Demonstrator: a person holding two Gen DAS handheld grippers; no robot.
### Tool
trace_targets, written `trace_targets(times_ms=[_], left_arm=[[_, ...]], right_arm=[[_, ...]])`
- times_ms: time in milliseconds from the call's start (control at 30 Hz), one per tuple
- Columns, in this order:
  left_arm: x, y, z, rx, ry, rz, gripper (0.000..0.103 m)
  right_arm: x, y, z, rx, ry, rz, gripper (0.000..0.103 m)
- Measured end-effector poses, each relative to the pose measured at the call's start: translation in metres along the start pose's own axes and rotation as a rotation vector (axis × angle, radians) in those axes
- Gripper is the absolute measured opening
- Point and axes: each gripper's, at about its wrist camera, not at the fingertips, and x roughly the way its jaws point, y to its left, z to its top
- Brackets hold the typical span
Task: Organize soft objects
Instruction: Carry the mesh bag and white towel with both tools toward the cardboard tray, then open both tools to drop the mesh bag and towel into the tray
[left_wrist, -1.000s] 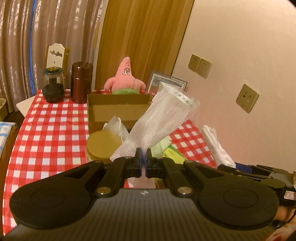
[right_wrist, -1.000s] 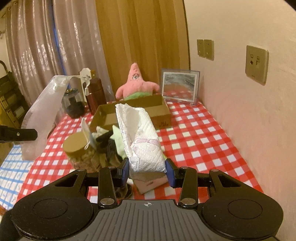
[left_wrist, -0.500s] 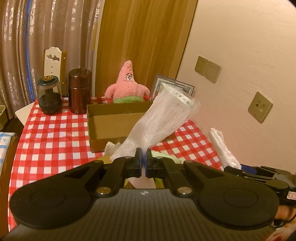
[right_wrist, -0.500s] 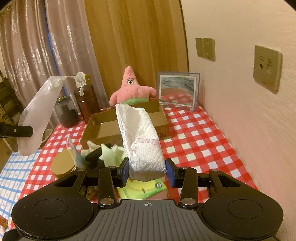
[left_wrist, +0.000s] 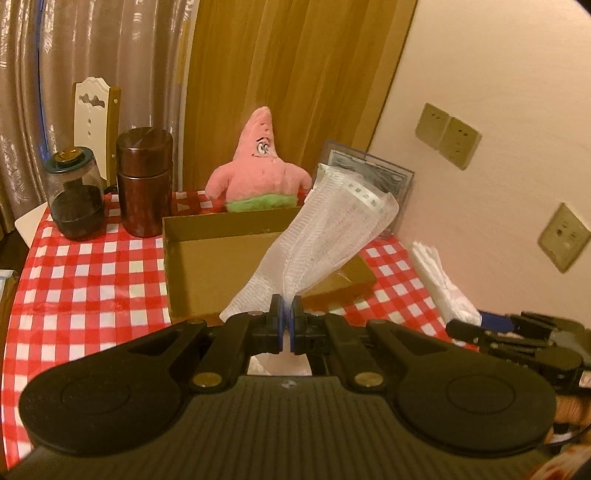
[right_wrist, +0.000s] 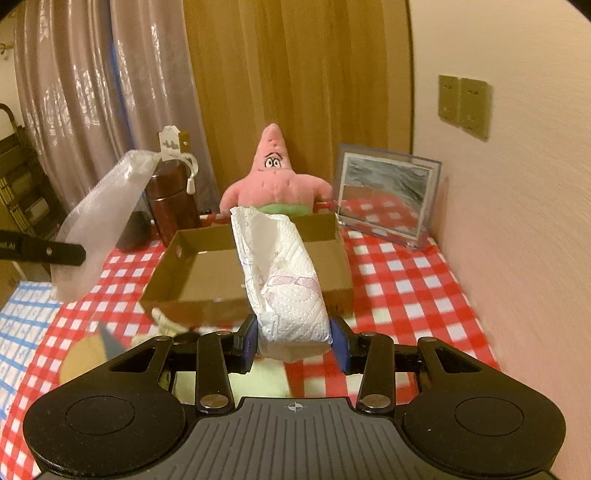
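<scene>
Home interior, looks like a living or dining corner. Evidence: table under a red-and-white checked tablecloth (right_wrist: 402, 291) pushed into the corner against a textured wall; floor-length curtains, a sheer patterned one (left_wrist: 92, 55) and a heavy tan one (right_wrist: 295, 74); domestic wall switches and sockets (left_wrist: 447, 134). Household clutter on the table: pink starfish plush toy (right_wrist: 275, 177), acrylic photo frame (right_wrist: 386, 194), dark brown canister (left_wrist: 144, 181), glass jar (left_wrist: 74, 192), open cardboard box (left_wrist: 207, 258). White carved chair back (left_wrist: 92, 110) behind the table. No lab, shop or office fittings visible.
</scene>
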Motion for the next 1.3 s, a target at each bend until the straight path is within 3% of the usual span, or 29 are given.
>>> trace_targets(times_ms=[300,700,733,767,833,1167,1300], left_arm=[[0.071,0.027,0.034,-0.007,0.057,0.008,0.002],[0.154,0.070,0.052,-0.005,0.144,0.059,0.004],[0.159,0.072,0.052,-0.006,0.147,0.060,0.011],[0.165,0.074,0.053,-0.009,0.150,0.061,0.027],[0.176,0.079,0.053,-0.031,0.155,0.064,0.040],[0.174,0.087,0.051,-0.027,0.133,0.081,0.041],[0.167,0.090,0.047,-0.037,0.109,0.092,0.046]], right_arm=[[0.083,-0.014,0.041,-0.002,0.072,0.023,0.041],[0.165,-0.019,0.061,0.037,0.122,0.029,0.041],[0.170,-0.018,0.061,0.037,0.124,0.029,0.041],[0.175,-0.017,0.062,0.038,0.127,0.030,0.041],[0.184,-0.017,0.062,0.049,0.137,0.034,0.041],[0.204,-0.015,0.061,0.070,0.173,0.037,0.041],[0.210,-0.014,0.064,0.066,0.167,0.048,0.042]])
